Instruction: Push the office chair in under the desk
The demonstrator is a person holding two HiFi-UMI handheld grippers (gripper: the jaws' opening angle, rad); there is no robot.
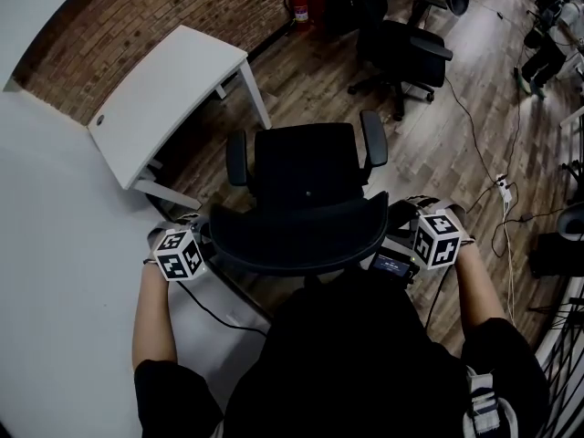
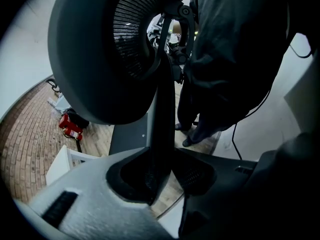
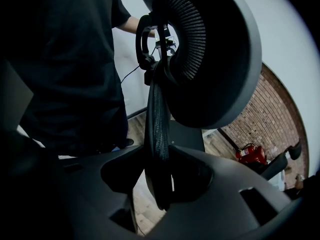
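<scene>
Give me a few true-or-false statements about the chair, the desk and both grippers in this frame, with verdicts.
1. The left gripper is clamped on the backrest edge. True.
2. The right gripper is open and empty. False: it too is clamped on the backrest edge.
3. The office chair is already under the white desk. False: it stands on open floor beside the desk.
4. A red fire extinguisher stands by the brick wall. True.

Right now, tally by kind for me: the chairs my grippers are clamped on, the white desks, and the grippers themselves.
office chair, clamped at the edge of its backrest: 1
white desk: 1
grippers, the left gripper and the right gripper: 2
Total: 4
</scene>
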